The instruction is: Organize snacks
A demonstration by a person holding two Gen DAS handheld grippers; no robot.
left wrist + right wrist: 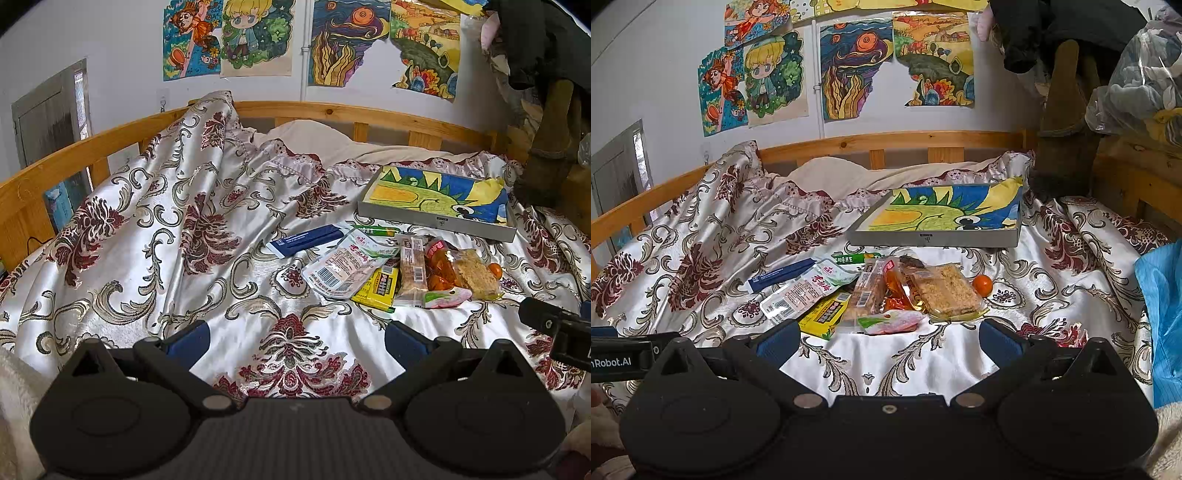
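A heap of snack packets lies on the patterned bedspread: a blue packet, a white pouch, a yellow pack, a cereal bar, an orange packet, a crispy square, a pink-green sweet and a small orange. Behind them stands a shallow grey box lined with a colourful drawing; it also shows in the right wrist view. My left gripper is open and empty, left of and before the heap. My right gripper is open and empty, just before the pink-green sweet.
A wooden bed rail runs along the back and left. Bunched bedspread rises at the left. Dark clothes and a post stand at the right, with a blue bag at the right edge. The other gripper's body is at right.
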